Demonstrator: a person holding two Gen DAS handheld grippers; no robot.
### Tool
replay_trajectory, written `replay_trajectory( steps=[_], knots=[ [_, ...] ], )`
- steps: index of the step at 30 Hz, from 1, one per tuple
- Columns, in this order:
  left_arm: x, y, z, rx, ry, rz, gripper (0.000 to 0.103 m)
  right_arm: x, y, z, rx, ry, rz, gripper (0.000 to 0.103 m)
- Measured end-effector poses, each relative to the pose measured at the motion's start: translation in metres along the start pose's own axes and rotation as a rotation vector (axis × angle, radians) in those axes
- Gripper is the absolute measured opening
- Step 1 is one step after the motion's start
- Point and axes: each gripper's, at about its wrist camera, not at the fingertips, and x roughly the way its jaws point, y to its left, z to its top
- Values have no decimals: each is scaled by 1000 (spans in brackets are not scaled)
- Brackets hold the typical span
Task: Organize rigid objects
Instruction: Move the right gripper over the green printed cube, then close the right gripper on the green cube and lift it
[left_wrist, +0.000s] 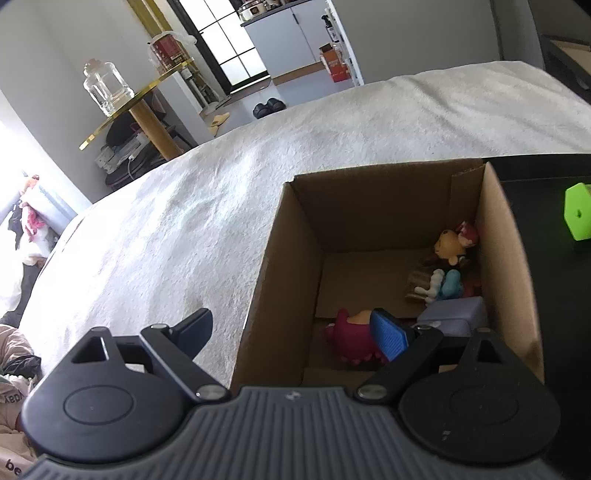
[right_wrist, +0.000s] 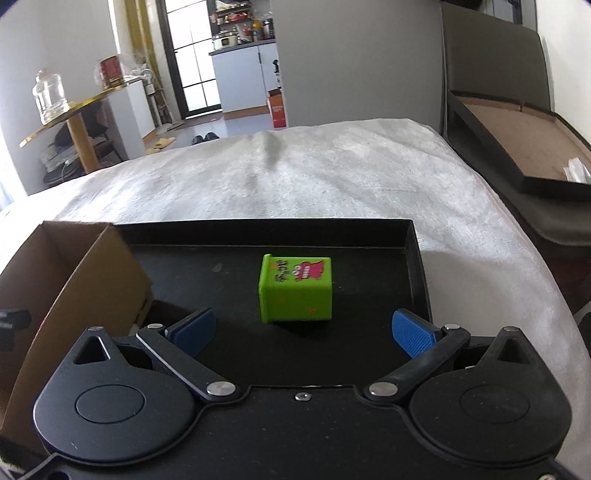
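bed (right_wrist: 332, 177) with white cover; cardboard box (left_wrist: 288, 258) and black tray (right_wrist: 417, 258) side by side on it.

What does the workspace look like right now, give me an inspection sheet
Surface: white textured bedspread.
Job's things: green printed cube alone in shallow black tray; open brown cardboard box holds magenta toy, yellow figurine, lilac block.
Clutter: nothing seen.
Grippers: left gripper open over the box wall; right gripper open, short of the cube.
Cables: nothing seen.
Surroundings: glass jar on gold-edged round table.
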Motion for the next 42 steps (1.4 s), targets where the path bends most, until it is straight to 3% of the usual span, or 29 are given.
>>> replay_trajectory(
  steps=[12, 15, 18, 19, 20, 42],
  knots=[
    [5, 1, 1, -4, 17, 29, 91, 33, 7, 5, -40, 14, -47, 102],
    [6, 2, 0, -5, 21, 32, 91, 40, 7, 5, -31, 25, -65, 97],
    [7, 3, -1, -7, 19, 27, 91, 45, 8, 3, -35, 40, -69, 74],
    [7, 3, -1, -7, 18, 25, 91, 46, 8, 2, -36, 50, -65, 53],
    [7, 3, -1, -9, 18, 24, 91, 48, 7, 2, -31, 65, -48, 48],
    [-4, 20, -12, -50, -13, -51, 91, -8, 15, 7, -58, -16, -57, 48]
  ],
)
